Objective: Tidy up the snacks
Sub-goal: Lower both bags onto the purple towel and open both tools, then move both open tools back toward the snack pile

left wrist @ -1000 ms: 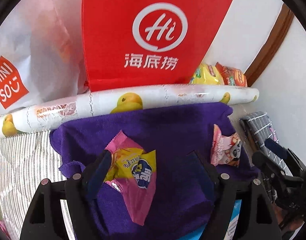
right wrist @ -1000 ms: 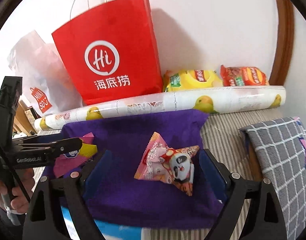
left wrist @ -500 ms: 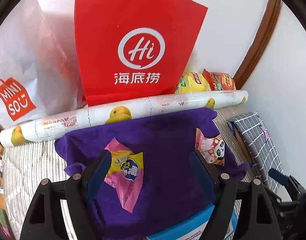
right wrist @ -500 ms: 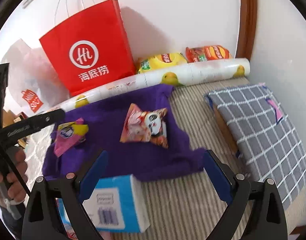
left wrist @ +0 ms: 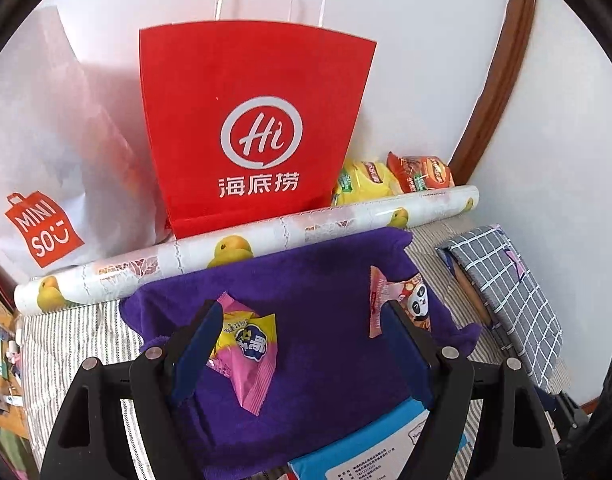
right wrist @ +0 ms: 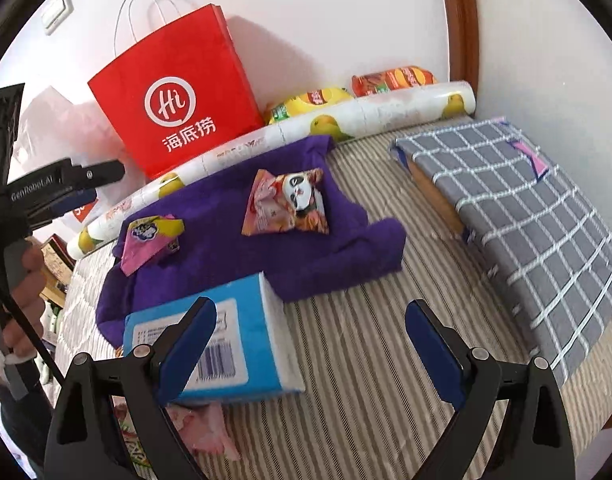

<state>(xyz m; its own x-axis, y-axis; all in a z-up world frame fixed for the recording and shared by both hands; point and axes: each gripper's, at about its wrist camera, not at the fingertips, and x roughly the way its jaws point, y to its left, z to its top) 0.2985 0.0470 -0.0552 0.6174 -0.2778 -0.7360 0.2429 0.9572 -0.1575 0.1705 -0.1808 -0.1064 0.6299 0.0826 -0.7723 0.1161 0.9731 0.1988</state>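
A pink and yellow snack packet [left wrist: 248, 350] [right wrist: 152, 240] and a pink panda snack packet [left wrist: 401, 300] [right wrist: 290, 204] lie on a purple towel [left wrist: 321, 304] [right wrist: 234, 224]. My left gripper [left wrist: 302, 344] is open and empty, raised above the towel's near part, with the yellow packet by its left finger. My right gripper [right wrist: 309, 344] is open and empty, pulled back over the striped cloth, near a blue box [right wrist: 226, 336]. The left gripper also shows at the left of the right wrist view [right wrist: 78, 184].
A red paper bag [left wrist: 250, 136] [right wrist: 178, 96], a white Miniso bag [left wrist: 46, 184], yellow [left wrist: 361, 180] and orange [left wrist: 421, 172] snack bags and a duck-print roll [left wrist: 266, 236] line the wall. A grey checked cushion [right wrist: 525, 216] lies on the right. More wrappers [right wrist: 202, 428] lie by the blue box.
Both grippers have pulled back and up from the towel, so the packets look smaller and farther. The right gripper has moved away from the panda packet, and the blue box has come into view.
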